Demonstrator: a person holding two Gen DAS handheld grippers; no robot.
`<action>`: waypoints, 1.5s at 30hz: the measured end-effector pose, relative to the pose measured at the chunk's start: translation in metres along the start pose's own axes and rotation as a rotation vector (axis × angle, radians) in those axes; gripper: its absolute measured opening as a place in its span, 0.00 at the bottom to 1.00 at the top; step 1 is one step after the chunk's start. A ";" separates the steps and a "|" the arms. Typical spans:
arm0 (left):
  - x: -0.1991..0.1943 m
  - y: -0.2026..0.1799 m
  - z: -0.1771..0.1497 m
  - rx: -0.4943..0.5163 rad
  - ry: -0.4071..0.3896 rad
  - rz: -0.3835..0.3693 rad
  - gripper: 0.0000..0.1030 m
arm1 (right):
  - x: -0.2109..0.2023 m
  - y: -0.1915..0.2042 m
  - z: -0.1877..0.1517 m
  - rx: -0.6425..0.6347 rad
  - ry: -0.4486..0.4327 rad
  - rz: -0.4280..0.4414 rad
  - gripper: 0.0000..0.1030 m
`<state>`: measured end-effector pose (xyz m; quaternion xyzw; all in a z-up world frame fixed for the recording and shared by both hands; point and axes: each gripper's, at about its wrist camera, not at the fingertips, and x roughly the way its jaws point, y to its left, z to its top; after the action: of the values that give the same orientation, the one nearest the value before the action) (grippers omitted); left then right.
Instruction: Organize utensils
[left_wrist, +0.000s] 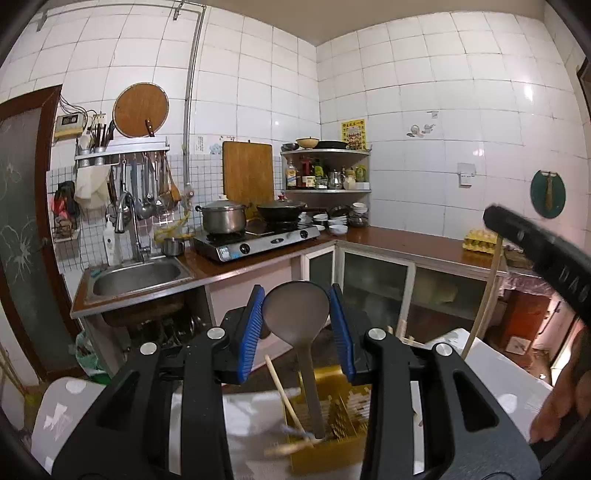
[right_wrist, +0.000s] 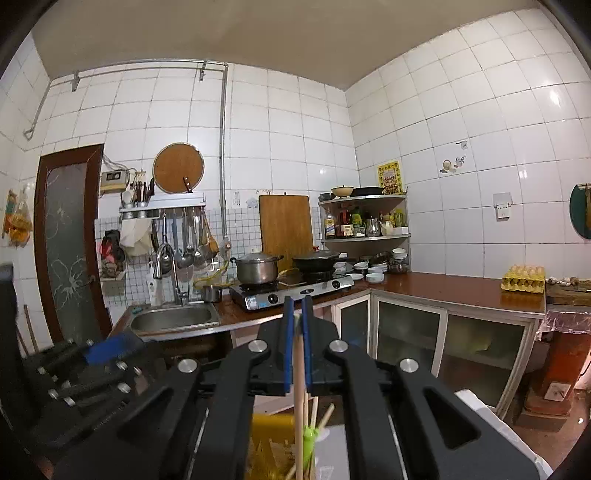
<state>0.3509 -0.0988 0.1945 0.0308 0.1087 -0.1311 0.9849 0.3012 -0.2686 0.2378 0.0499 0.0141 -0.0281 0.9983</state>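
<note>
Grey, matte and smooth, the ladle is standing handle-down in the yellow perforated utensil holder, its rounded bowl rising between the blue ribbed pads of the left tongs; those tongs are gaping wide, the pads sitting just beside the bowl's rim on either side, and whether they are touching it I cannot tell; the ladle is looking like stiff plastic or nylon, light and a little slick, so I would judge the flat narrow handle below the bowl a surer hold than the curved bowl itself, which is likely to squirt out of the pads. The right tongs are pinching shut on a pale wooden stick, thin, round and rigid, probably a chopstick, its lower end reaching down among other sticks in the holder; it is looking light and dry, easy to hold but prone to pivoting. The holder is sitting on a white surface below both tongs.
</note>
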 end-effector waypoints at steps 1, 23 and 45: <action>0.007 -0.001 -0.001 0.000 0.001 0.003 0.33 | 0.005 0.000 0.000 0.006 -0.001 0.001 0.04; 0.024 0.032 -0.056 -0.118 0.090 0.034 0.82 | 0.033 -0.033 -0.100 -0.014 0.206 -0.045 0.61; -0.225 0.039 -0.196 -0.104 0.072 0.147 0.95 | -0.207 0.003 -0.187 -0.060 0.286 0.002 0.96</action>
<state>0.1087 0.0133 0.0547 -0.0078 0.1480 -0.0517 0.9876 0.0902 -0.2351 0.0588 0.0237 0.1571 -0.0194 0.9871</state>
